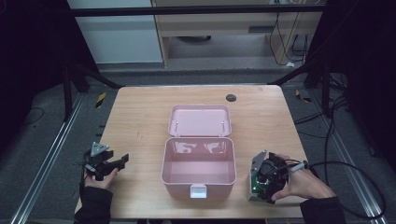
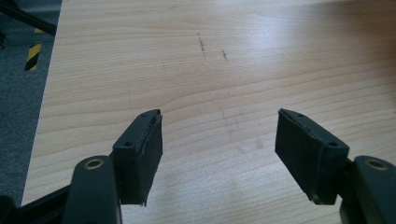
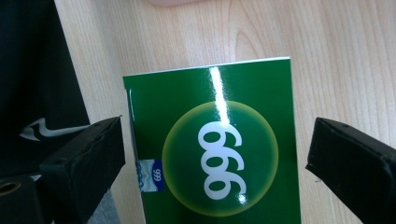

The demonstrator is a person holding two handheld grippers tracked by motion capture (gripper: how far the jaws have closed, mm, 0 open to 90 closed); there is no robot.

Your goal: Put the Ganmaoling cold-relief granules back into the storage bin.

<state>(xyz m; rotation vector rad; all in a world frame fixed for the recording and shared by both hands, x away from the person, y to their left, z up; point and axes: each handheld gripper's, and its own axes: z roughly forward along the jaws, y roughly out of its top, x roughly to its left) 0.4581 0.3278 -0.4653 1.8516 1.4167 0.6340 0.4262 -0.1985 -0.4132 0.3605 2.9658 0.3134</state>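
Jaws of the right gripper stood wide, straddling the green box directly below without touching it. Its long axis ran lengthwise between them, near the pink case; the left gripper, also wide and empty, sat well apart.

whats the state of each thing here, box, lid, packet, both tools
pink storage box: open, nothing visible inside
lid: swung back, lying flat on the table
latch: undone
green packet: flat on the table, between the right tool's jaws, untouched
left tool: open, holds nothing
right tool: open

Glossy green box, perhaps card, on smooth wood-grain table.
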